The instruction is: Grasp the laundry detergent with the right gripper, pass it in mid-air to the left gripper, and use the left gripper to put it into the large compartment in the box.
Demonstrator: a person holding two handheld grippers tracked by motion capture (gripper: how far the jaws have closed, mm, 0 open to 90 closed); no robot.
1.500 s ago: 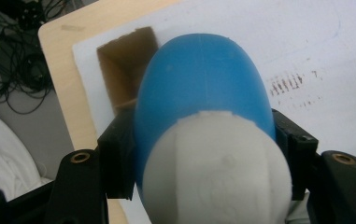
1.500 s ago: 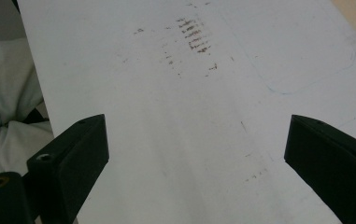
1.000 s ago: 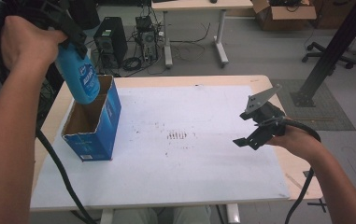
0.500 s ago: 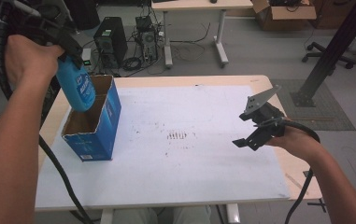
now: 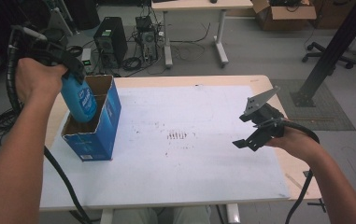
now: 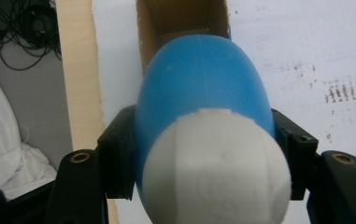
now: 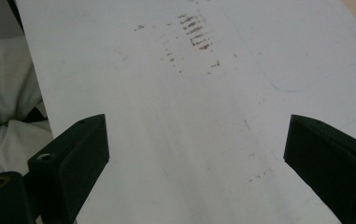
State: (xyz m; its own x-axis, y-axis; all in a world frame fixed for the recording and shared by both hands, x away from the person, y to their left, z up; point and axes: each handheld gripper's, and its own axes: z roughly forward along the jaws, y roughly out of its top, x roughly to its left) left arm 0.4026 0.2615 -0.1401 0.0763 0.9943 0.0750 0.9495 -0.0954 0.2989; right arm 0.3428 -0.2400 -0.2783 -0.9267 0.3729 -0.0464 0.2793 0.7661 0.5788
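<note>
The left gripper (image 5: 73, 70) has its jaws clamped on the neck end of a blue bottle (image 5: 80, 100) with a white cap (image 6: 215, 170), and the bottle's base is already inside the mouth of the open blue carton (image 5: 94, 135) standing at the left of the desk (image 5: 189, 186). The step in hand looks like lowering the bottle into the carton — best done slowly, with the bottle kept clear of the cardboard walls so the light carton does not tip or slide. In the left gripper view the opening sits straight ahead of the bottle, so the line is good. Release only once the base rests on the carton floor. The right gripper (image 5: 255, 128) hangs over the desk's right side, jaws wide and empty — it could steady the carton if needed.
</note>
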